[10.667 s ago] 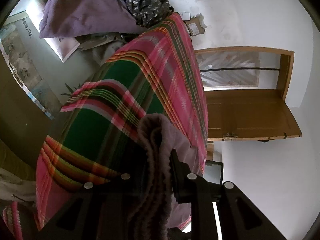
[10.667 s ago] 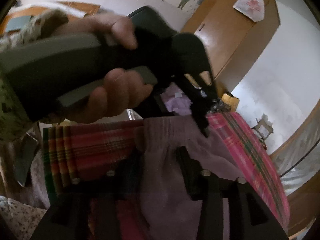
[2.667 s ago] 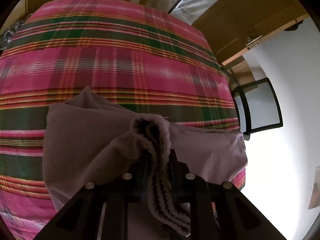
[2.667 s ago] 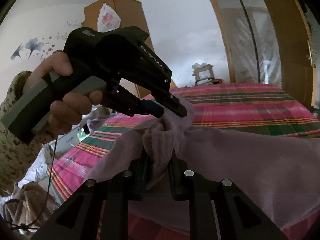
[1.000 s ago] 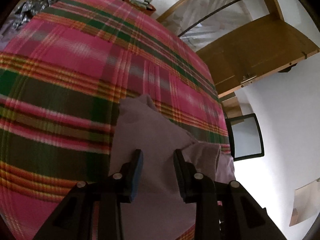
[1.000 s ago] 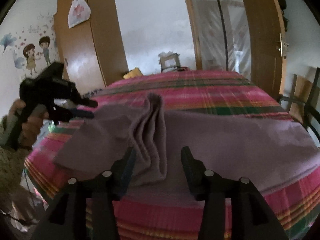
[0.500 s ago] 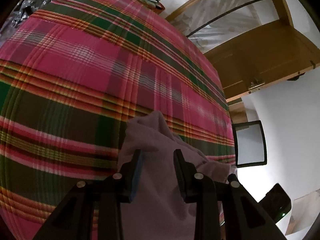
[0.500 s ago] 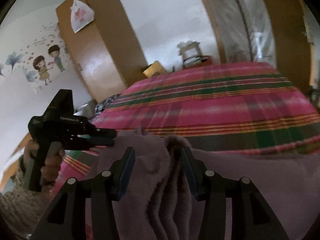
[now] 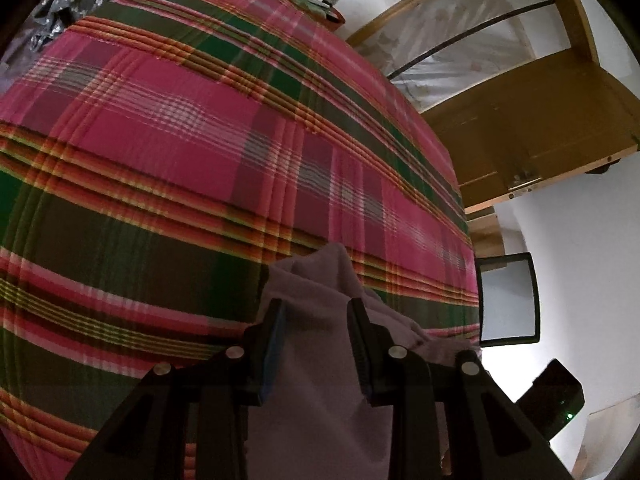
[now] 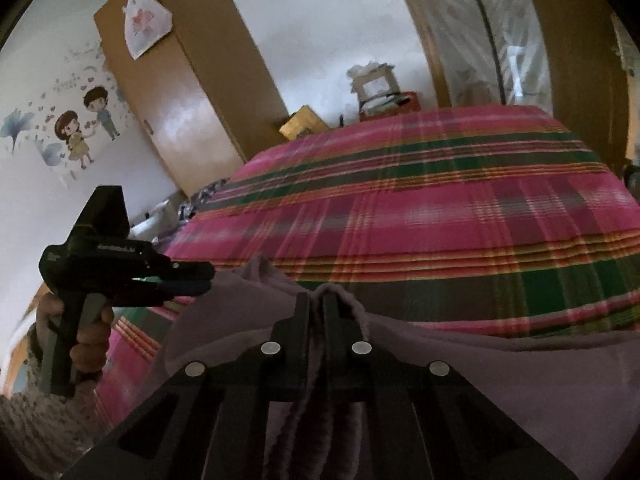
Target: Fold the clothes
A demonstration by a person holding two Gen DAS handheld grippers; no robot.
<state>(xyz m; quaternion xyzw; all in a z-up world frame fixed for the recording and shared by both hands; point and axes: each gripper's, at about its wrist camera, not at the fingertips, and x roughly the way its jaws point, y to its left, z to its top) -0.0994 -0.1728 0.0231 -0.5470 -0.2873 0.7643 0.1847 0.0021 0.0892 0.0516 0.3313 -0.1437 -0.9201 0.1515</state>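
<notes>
Pinching garment (image 10: 500, 380) fold in right gripper (image 10: 316, 304), bedspread (image 10: 440, 208) bare beyond

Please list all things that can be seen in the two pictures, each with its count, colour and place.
garment: one, pale purple, on the near edge of the bed
plaid bedcover: one, pink and green, over the bed
wardrobe: one, brown, by the wall behind the bed
cardboard box: one, yellow-brown, beyond the bed
wall sticker: one, two cartoon children, left wall
left tongs: black, open over the garment
right tongs: black, shut on a garment fold
hand: one, holding the left tongs
</notes>
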